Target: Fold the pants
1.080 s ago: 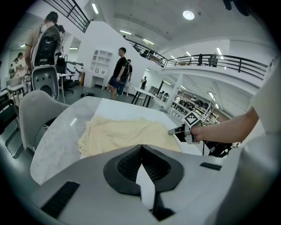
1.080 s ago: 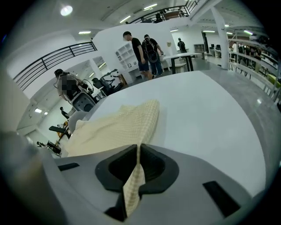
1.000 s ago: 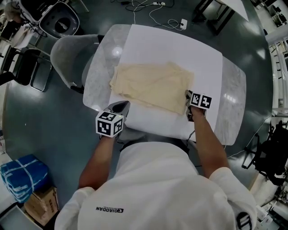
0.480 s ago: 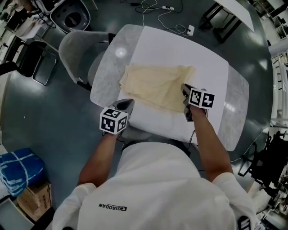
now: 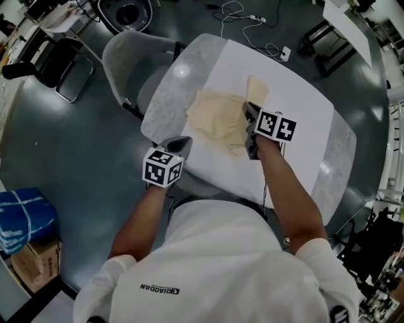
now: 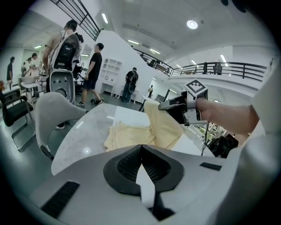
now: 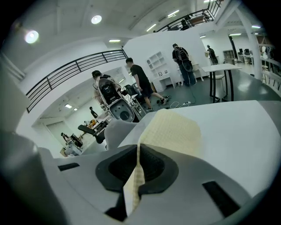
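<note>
Cream pants (image 5: 214, 117) lie on a white sheet (image 5: 297, 107) over the marble table (image 5: 164, 107). My right gripper (image 5: 247, 112) is shut on the pants' right edge and holds it raised above the rest of the cloth. In the right gripper view the checked cream fabric (image 7: 173, 132) runs out from between the closed jaws (image 7: 139, 147). The left gripper view shows that raised flap (image 6: 164, 125) hanging from the right gripper (image 6: 166, 105) above the flat part (image 6: 127, 134). My left gripper (image 5: 180, 144) hovers at the table's near left edge, clear of the pants, its jaws (image 6: 141, 147) shut.
A grey chair (image 5: 129, 60) stands against the table's left side. A blue bundle (image 5: 22, 217) and a cardboard box (image 5: 28, 265) sit on the floor at the lower left. Cables (image 5: 252, 12) trail beyond the table. Several people stand far off (image 6: 92, 70).
My right gripper has risen and swung left over the pants, carrying their right edge with it, so the cloth now looks narrower. The left gripper has shifted only slightly.
</note>
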Available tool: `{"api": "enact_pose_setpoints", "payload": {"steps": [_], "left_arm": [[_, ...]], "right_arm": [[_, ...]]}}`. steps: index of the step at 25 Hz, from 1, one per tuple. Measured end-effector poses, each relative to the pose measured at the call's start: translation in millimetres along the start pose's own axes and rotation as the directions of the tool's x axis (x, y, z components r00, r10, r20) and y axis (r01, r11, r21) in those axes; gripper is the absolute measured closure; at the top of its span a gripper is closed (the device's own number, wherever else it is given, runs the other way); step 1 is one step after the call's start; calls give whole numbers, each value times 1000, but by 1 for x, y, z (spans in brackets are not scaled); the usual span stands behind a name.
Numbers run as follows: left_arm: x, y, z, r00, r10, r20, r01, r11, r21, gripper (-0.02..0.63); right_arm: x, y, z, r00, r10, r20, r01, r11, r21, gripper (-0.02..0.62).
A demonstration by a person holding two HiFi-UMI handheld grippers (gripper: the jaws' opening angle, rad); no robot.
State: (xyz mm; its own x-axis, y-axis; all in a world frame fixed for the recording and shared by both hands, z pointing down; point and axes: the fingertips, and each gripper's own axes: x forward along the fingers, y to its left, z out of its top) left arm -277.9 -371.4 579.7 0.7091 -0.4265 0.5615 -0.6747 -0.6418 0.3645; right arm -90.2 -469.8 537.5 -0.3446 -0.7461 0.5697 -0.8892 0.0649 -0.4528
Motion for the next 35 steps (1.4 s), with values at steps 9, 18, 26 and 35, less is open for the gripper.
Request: {"api": "enact_pose_setpoints", "payload": {"steps": [9,18,26,35], "left_arm": [[-33,24,-9,997,63,39,-61,997,-53,580],[-56,48,-22,993,114,42,-109,989,-105,580],[-64,56,-27,992,116,42,-111,987,-115,580],[-52,47,-27,998,61,23,-59,995,-77,580]], "right_arm": [[59,53,4,999,52,-10,-51,998,41,557],[91,85,11,999,38,27,-38,999,18,557],[131,143,-70,959,159,-233,-207,958,-199,401],[97,132,-78,959,212,-187,-245,953,-180,443]]}}
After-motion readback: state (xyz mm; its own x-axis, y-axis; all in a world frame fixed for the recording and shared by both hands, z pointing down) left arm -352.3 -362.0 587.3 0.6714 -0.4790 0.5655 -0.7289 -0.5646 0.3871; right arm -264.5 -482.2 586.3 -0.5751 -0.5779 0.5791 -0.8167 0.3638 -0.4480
